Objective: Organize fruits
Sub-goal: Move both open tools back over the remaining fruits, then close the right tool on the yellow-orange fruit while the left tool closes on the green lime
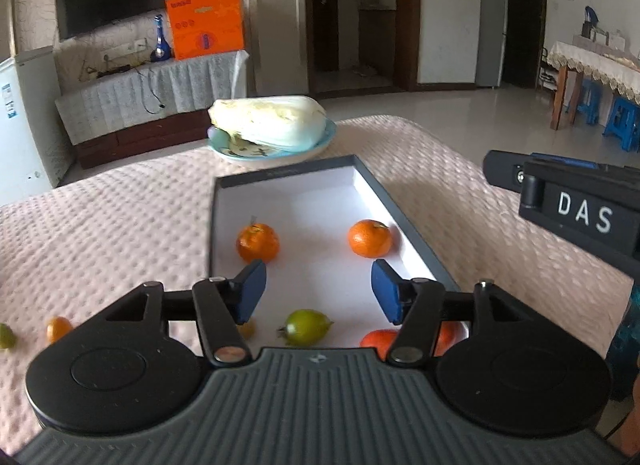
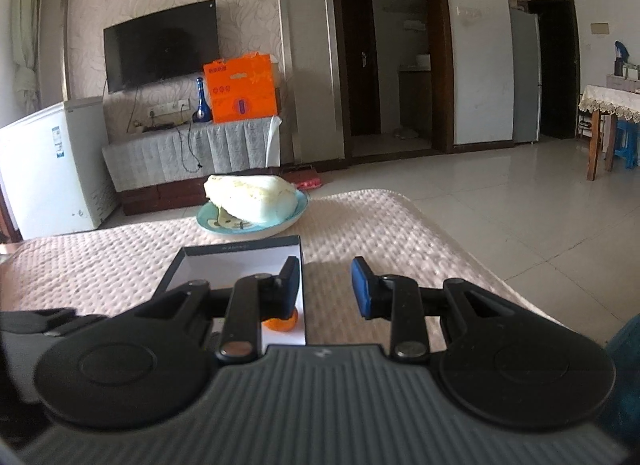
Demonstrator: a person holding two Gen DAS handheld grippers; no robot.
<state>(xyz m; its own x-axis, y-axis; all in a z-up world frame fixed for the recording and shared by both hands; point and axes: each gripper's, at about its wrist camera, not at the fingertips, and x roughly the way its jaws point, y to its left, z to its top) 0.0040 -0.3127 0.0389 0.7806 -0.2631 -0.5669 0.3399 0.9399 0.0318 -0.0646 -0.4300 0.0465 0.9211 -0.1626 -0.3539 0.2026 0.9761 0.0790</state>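
A shallow white box with dark walls lies on the pink quilted table. In it are two oranges, a green fruit and a partly hidden orange fruit. My left gripper is open and empty above the box's near end. An orange fruit and a green fruit lie on the cloth at the left. My right gripper is open and empty, over the box's right wall; one orange shows under its left finger.
A blue plate with a cabbage stands beyond the box, also in the right wrist view. The right gripper's body is at the right. The table's edge curves round the far right. A freezer, TV stand and stools stand beyond.
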